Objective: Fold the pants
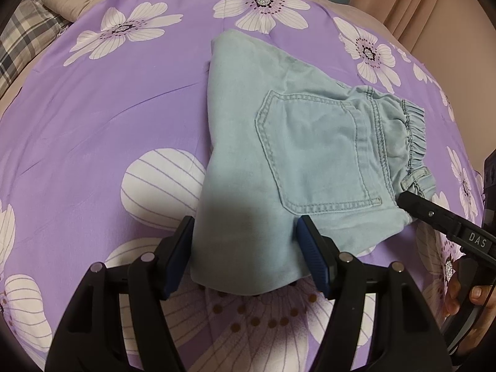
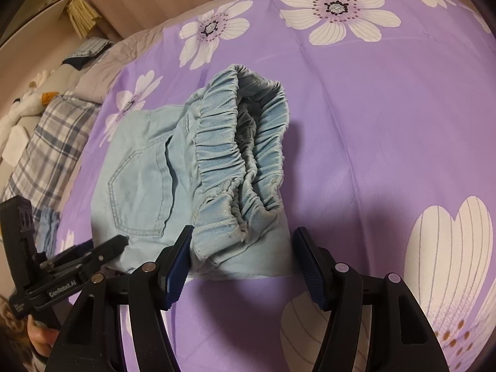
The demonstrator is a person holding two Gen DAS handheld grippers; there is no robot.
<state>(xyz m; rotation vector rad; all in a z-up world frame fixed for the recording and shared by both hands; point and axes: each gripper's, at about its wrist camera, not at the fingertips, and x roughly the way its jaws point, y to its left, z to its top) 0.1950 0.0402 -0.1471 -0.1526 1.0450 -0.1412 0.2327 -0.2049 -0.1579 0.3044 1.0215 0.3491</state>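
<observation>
Light blue denim pants (image 1: 279,142) lie folded into a short stack on the purple flowered bedspread (image 1: 93,108), back pocket (image 1: 316,152) up and the elastic waistband (image 1: 415,136) to the right. My left gripper (image 1: 245,229) is open, its blue pads (image 1: 313,257) straddling the stack's near folded end. In the right wrist view the pants (image 2: 139,170) show their gathered waistband (image 2: 241,142) gaping toward me. My right gripper (image 2: 241,238) is open around that near corner. Each gripper shows in the other's view: the right gripper (image 1: 412,201), the left gripper (image 2: 114,245).
A plaid pillow (image 1: 21,40) lies at the bed's far left and shows again as the pillow (image 2: 49,142) with other bedding behind it. A pink curtain (image 1: 434,0) hangs past the bed. A person's hand (image 1: 465,297) holds the right gripper.
</observation>
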